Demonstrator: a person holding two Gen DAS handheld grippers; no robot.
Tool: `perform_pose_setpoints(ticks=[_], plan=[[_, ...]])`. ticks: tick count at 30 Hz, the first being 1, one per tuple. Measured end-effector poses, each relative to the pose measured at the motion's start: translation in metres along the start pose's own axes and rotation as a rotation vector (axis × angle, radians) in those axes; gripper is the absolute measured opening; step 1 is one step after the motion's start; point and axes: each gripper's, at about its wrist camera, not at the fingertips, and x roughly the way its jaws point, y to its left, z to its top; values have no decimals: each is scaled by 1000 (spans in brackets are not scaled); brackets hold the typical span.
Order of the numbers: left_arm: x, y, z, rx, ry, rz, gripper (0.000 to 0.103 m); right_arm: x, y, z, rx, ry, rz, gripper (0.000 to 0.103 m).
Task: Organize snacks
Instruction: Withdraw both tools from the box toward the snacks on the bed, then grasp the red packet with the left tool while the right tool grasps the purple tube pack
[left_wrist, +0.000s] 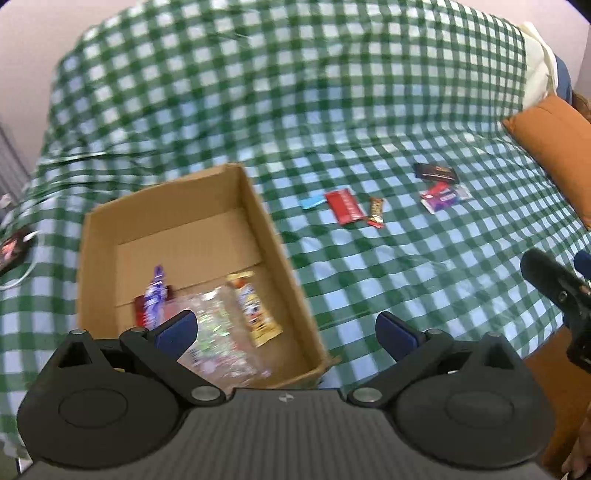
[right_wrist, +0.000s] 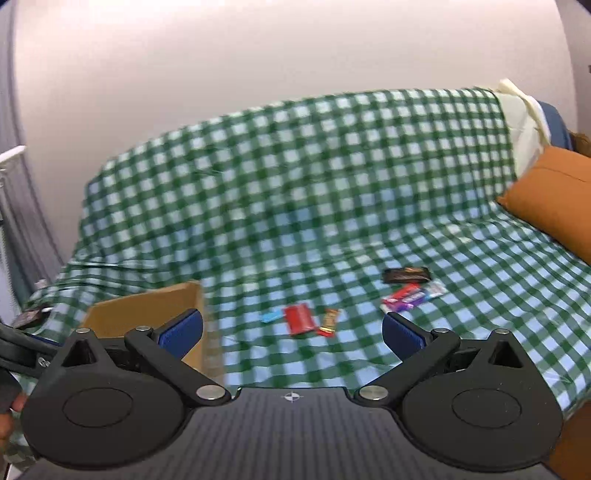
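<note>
both grippers are wide open and empty, and the red snack lies on the green checked cloth straight ahead of the right gripper, long side pointing away, right of the box, so the right gripper looks nearer than the left gripper.

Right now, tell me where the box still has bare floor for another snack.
The far half of the cardboard box is bare, bordered by its back and right walls. The near half is crowded: a purple packet, a clear bag and a yellow bar. Both tongs are open and empty.
</note>
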Motion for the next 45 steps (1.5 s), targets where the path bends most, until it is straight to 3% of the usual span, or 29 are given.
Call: perform_pose_setpoints(ticks=[9, 14, 22, 31, 36, 38, 40, 41, 42, 43, 44, 45], plan=[[99, -44, 69, 16, 77, -26, 103, 74, -70, 2, 97, 66, -107, 103], [155, -62, 95, 29, 102, -28, 103, 133, -108, 0, 153, 116, -154, 103], [260, -76, 125, -49, 148, -39, 103, 250, -174, -5, 316, 147, -243, 103], [354, -68, 157, -235, 222, -81, 103, 372, -201, 2, 319, 211, -333, 103], [395, -68, 162, -283, 326, -75, 103, 413, -212, 0, 329, 263, -356, 103], [397, -71, 167, -290, 309, -38, 103, 422, -213, -7, 314, 280, -369, 103], [395, -76, 170, -256, 297, -52, 97, 424, -208, -10, 261, 260, -383, 103], [391, -78, 170, -231, 290, -32, 80, 423, -207, -11, 245, 259, -381, 97], [386, -81, 170, -187, 278, -2, 55, 421, -205, -13, 227, 253, -395, 88], [381, -81, 170, -172, 268, -13, 50, 416, -203, -15, 212, 237, -420, 62], [377, -77, 169, -183, 274, -59, 47, 409, -202, -17, 201, 221, -421, 43], [374, -72, 167, -221, 296, -108, 45, 403, -204, -20, 205, 213, -408, 40]])
